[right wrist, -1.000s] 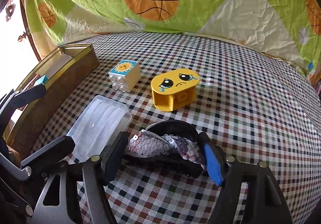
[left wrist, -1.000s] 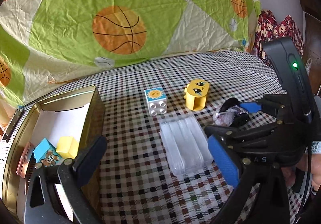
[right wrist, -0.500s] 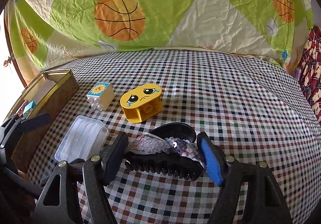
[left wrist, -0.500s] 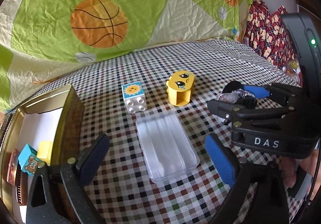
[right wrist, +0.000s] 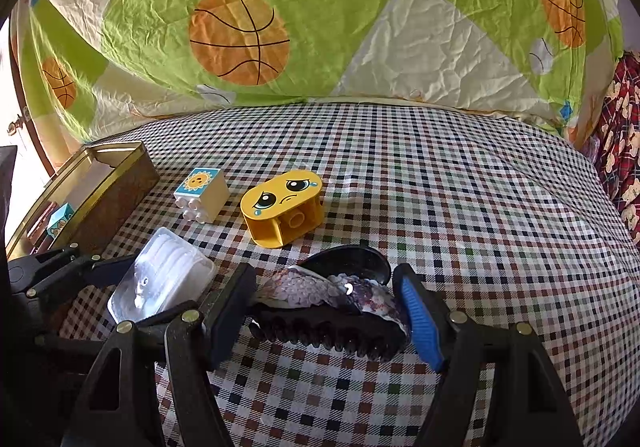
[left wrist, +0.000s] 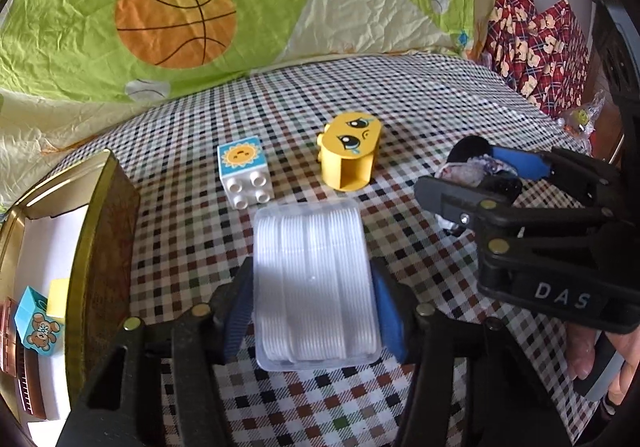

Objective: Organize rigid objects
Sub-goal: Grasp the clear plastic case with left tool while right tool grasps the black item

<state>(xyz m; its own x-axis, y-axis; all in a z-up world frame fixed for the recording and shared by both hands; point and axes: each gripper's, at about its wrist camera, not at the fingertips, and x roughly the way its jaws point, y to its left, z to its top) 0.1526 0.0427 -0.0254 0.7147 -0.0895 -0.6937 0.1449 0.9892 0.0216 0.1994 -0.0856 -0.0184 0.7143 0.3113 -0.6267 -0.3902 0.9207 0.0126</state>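
Observation:
My left gripper point(left wrist: 314, 311) is shut on a clear plastic box point(left wrist: 314, 287), which also shows in the right wrist view point(right wrist: 160, 283), tilted off the checked cloth. My right gripper point(right wrist: 326, 313) is shut on a black hair claw with a sequin bow point(right wrist: 332, 311), just above the cloth; the claw shows in the left wrist view point(left wrist: 476, 171). A white brick with a sun face point(left wrist: 244, 177) and a yellow sad-face brick point(left wrist: 350, 157) stand on the cloth beyond both grippers.
A gold tin point(left wrist: 94, 247) stands at the left; a blue bear brick point(left wrist: 36, 329) and a yellow brick point(left wrist: 58, 297) lie in it. A basketball-print sheet point(right wrist: 320, 27) hangs behind the table. Red patterned fabric point(left wrist: 536, 47) lies at the far right.
My left gripper moved forward around the clear box and shut on it. My right gripper lifted the hair claw slightly and drew back a little.

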